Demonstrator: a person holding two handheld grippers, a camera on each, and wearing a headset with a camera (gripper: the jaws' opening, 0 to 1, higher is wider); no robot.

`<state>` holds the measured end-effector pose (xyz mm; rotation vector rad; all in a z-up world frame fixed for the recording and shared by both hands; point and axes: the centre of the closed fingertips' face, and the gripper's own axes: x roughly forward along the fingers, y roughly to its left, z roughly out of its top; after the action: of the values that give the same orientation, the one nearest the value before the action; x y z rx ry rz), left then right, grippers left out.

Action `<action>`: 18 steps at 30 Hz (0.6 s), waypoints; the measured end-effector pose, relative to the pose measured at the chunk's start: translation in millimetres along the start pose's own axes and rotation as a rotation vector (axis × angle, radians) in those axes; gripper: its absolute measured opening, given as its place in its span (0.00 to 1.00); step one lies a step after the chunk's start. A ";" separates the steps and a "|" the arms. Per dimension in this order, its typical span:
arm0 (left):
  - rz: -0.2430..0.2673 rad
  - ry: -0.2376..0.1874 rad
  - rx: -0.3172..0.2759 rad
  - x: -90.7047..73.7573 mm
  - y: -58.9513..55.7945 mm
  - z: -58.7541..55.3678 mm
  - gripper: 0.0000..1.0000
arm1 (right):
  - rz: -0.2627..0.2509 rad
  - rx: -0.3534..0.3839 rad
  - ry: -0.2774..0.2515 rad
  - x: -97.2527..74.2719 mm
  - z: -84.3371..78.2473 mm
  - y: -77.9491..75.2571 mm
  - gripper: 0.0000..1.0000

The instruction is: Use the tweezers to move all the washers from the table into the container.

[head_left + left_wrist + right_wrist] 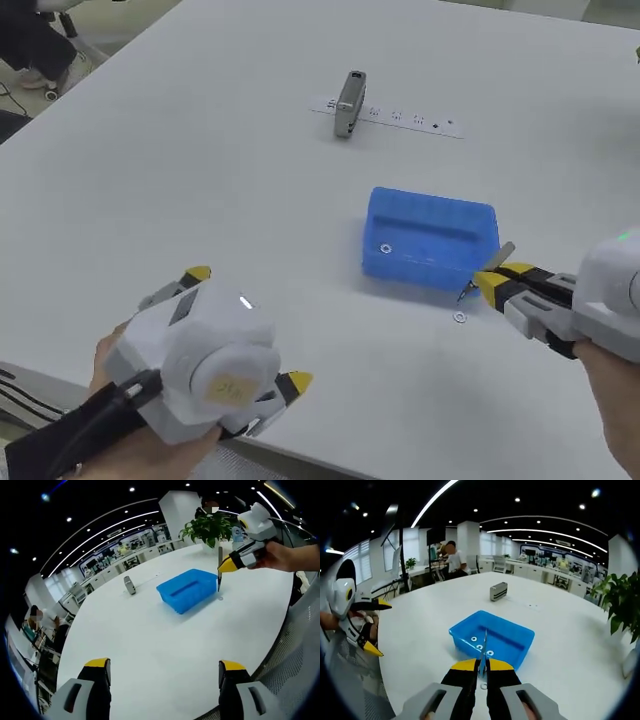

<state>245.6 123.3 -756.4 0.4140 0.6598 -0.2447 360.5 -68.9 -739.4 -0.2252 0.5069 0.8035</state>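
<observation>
while the head view is looking down on the white table (200, 180), the right gripper (490, 285) is clamping the tweezers (478, 280), whose tips are pointing near a washer (459, 317) lying on the table just beside the blue container (430, 235); the left gripper (247, 326) is hovering well apart. in the left gripper view, its yellow-tipped jaws are standing wide apart, holding nothing, over bare table. in the right gripper view, the jaws are pressing narrowly on the tweezers, and three washers (480, 647) are lying inside the container.
</observation>
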 end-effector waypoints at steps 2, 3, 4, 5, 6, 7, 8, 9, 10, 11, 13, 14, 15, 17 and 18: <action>-0.001 -0.001 0.002 0.2 -0.5 0.3 0.91 | 0.003 -0.006 0.015 1.5 -5.5 0.8 0.03; -0.001 -0.001 0.004 0.2 -0.8 0.2 0.91 | 0.005 -0.006 0.019 2.0 -7.4 1.1 0.03; -0.003 0.001 0.006 0.4 -1.3 -0.1 0.91 | 0.007 -0.004 0.023 2.4 -9.7 1.5 0.03; -0.005 0.004 0.010 0.9 -2.3 -0.3 0.92 | 0.009 0.000 0.025 2.7 -11.0 1.8 0.03; -0.005 0.005 0.016 1.2 -2.6 -0.5 0.92 | 0.010 0.002 0.026 3.2 -12.7 2.0 0.03; -0.006 0.006 0.023 1.3 -3.3 -0.6 0.92 | 0.009 0.000 0.029 3.6 -13.6 2.0 0.03; -0.008 0.006 0.024 1.4 -3.8 -0.6 0.92 | 0.008 -0.005 0.032 4.0 -14.7 1.7 0.03; -0.009 0.008 0.026 1.5 -4.3 -0.7 0.92 | 0.008 -0.007 0.035 4.5 -15.4 1.2 0.03; -0.009 0.010 0.028 1.6 -4.3 -1.0 0.92 | 0.008 -0.008 0.039 5.6 -17.4 -0.2 0.03; -0.010 0.010 0.028 1.7 -4.4 -1.1 0.92 | 0.008 -0.008 0.041 6.1 -18.1 -0.7 0.03; -0.009 0.011 0.026 1.6 -4.2 -1.1 0.92 | 0.008 -0.007 0.044 6.5 -19.3 -1.6 0.03; -0.009 0.012 0.024 1.7 -4.1 -1.4 0.92 | 0.008 -0.006 0.046 7.5 -20.6 -2.3 0.03; -0.008 0.014 0.024 1.8 -3.9 -1.8 0.92 | 0.008 -0.004 0.049 8.5 -21.9 -2.7 0.03; -0.007 0.017 0.025 2.0 -4.2 -2.3 0.92 | 0.007 -0.008 0.057 10.3 -25.2 -2.9 0.03; -0.008 0.018 0.026 2.0 -4.3 -2.3 0.92 | 0.008 -0.010 0.061 10.6 -26.1 -2.8 0.03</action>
<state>244.4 120.3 -760.6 0.4387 0.6763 -0.2572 359.7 -74.0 -767.3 -0.2578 0.5610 0.8093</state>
